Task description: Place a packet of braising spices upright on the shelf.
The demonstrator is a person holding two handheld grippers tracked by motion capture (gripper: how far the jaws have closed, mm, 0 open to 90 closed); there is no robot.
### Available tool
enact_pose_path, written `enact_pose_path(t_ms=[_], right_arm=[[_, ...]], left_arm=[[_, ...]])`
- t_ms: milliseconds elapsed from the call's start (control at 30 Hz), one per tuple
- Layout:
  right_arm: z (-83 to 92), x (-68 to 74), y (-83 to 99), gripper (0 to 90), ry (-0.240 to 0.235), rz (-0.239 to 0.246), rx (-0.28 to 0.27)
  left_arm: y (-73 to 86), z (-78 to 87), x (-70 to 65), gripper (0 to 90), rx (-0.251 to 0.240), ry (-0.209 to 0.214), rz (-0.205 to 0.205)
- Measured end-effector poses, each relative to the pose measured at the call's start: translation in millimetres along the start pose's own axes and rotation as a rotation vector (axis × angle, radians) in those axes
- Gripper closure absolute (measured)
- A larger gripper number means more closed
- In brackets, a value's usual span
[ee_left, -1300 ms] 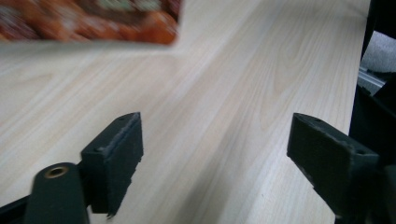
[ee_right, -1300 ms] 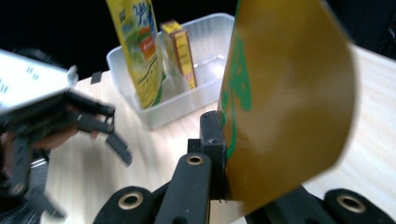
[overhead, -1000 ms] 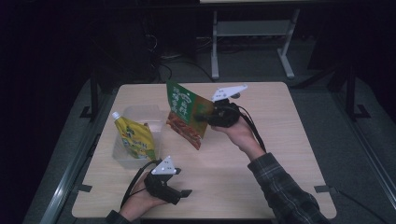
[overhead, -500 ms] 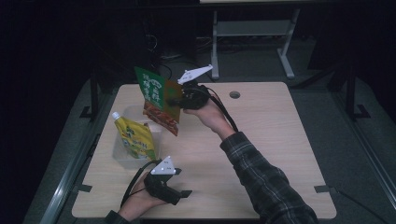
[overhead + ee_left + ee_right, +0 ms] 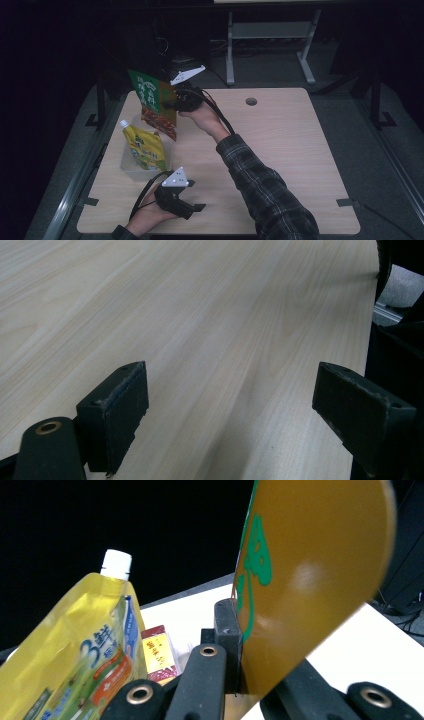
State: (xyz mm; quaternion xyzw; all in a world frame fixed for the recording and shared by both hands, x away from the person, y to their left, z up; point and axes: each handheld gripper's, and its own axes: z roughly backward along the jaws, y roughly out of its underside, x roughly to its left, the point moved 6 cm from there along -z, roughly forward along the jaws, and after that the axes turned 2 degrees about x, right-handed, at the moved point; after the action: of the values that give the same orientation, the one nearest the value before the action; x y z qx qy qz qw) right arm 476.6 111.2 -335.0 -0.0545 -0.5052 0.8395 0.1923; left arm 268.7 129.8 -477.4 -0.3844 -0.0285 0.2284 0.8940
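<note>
- The worktop (image 5: 280, 165) is pale wood and takes up the middle of the high view, with dark floor around it.
- The right tongs (image 5: 176, 102) sit in the upper left of the high view, at the far left part of the worktop, held up by a hand on a plaid sleeve (image 5: 265, 192).
- These tongs are closed on a green and brown snack bag (image 5: 154, 102), gripping it by its right edge; the bag hangs upright and is raised off the worktop.
- In the right gripper view the bag (image 5: 305, 580) fills the right half of the frame, its gold back facing the camera, pinched between the two black jaws at the bottom centre.
- A yellow pouch (image 5: 145, 147) with a white cap stands leaning in a clear tub (image 5: 131, 170) at the left of the worktop, just below the held bag.
- In the right gripper view the pouch (image 5: 75, 650) is at the lower left, with a small red and yellow packet (image 5: 159, 652) just beside it.
- The left tongs (image 5: 192, 206) rest at the bottom left of the high view, near the worktop's near edge, held by a hand (image 5: 147, 217).
- In the left gripper view their jaws stand wide apart with nothing between them but bare wood.
</note>
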Motion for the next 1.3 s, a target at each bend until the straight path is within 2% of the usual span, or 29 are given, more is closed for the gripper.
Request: enact_pose_path(t_ms=[100,233,467,767,833,1300], right_arm=[[-5.6,-2.7,-0.2,89.6,0.007,-0.002,0.004],[-9.9,-3.3,-2.7,89.6,0.001,-0.015,-0.001],[-19.1,1.3,-5.1,89.6,-0.005,-0.010,0.004],[-40.1,5.1,6.6,89.4,-0.016,-0.002,0.057],[-45.1,5.7,10.1,89.4,-0.017,-0.014,0.067],[-57.6,8.5,16.9,86.7,-0.018,-0.005,0.102]], left_arm=[[-1.0,-0.6,-1.0,14.2,-0.010,0.004,0.008],[-0.5,-0.5,0.0,14.2,0.001,0.003,-0.005],[-0.7,-0.6,-0.4,14.2,0.000,0.005,-0.007],[-1.1,-1.4,-1.5,14.3,-0.002,0.008,-0.008],[-1.1,-1.3,-2.0,14.3,-0.003,0.010,-0.006],[-0.8,-2.3,-2.1,14.3,0.002,0.017,-0.017]])
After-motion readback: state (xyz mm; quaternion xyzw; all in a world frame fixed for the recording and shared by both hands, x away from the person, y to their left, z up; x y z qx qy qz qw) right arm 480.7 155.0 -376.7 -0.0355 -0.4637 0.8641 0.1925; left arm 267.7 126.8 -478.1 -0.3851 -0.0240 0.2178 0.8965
